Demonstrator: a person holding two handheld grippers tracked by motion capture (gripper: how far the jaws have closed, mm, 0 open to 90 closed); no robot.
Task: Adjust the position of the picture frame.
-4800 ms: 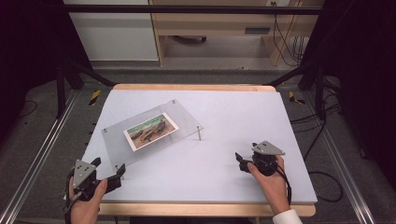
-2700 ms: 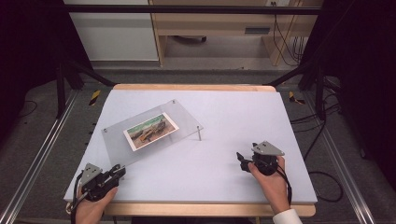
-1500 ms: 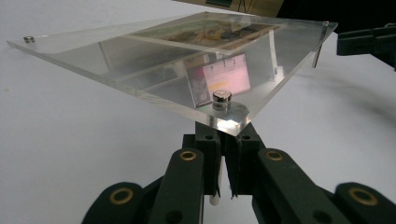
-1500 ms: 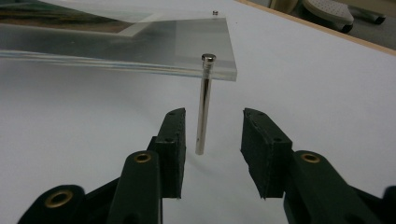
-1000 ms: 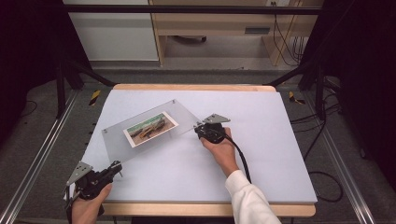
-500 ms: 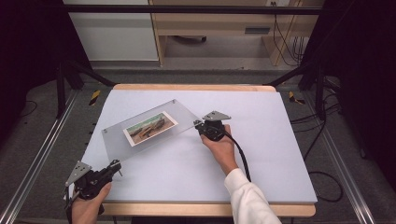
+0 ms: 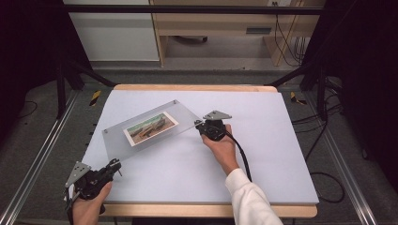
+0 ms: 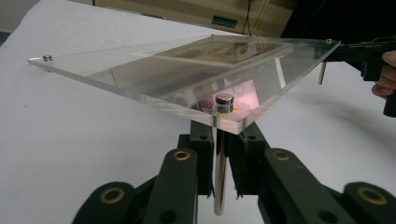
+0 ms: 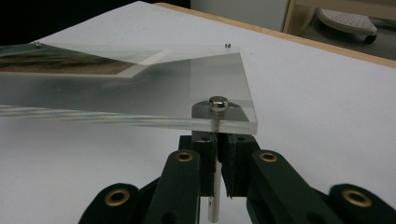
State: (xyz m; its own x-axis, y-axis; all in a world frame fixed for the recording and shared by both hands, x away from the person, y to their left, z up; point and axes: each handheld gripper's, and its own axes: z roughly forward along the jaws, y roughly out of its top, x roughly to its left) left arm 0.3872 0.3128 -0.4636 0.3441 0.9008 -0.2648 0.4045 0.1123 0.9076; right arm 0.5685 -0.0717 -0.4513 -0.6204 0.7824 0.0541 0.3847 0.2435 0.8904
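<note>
left claw (image 7: 114, 165) sits at about 7 o'clock on the desk (image 7: 263, 154), pinched tight on a metal leg pin (image 8: 219, 179) under the near corner of the clear acrylic frame (image 7: 155, 140). frame with the landscape photo (image 7: 151, 128) in it is around 10 o'clock of the desk's middle, tilted. right claw (image 7: 199, 125) has just closed on the pin (image 9: 214, 186) at the frame's 3 o'clock corner
</note>
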